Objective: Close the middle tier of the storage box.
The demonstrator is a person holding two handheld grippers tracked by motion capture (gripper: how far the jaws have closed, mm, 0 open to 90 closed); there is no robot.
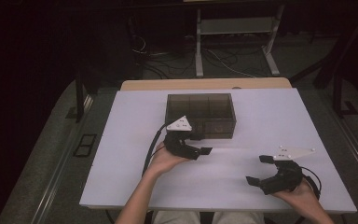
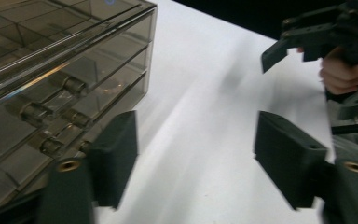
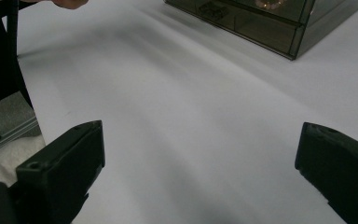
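A smoky see-through drawer box (image 1: 200, 114) stands at the middle back of the white table (image 1: 121, 163). My left gripper (image 1: 203, 143) hovers just in front of its lower left corner, jaws open and nothing between them. In the left gripper view the box (image 2: 51, 70) is close on the left, with small round drawer knobs (image 2: 74, 85) showing, and the left gripper (image 2: 196, 135) spans bare table. My right gripper (image 1: 257, 169) rests near the front right, open wide and empty. In the right gripper view, the right gripper (image 3: 200, 135) frames bare table and the box (image 3: 270, 18) lies far off.
A wooden strip (image 1: 205, 84) runs along the table's far edge. Beyond it stand a white metal frame (image 1: 233, 28) and loose cables (image 1: 168, 58) on the floor. The other hand and its gripper (image 2: 317, 42) show at the upper right of the left gripper view.
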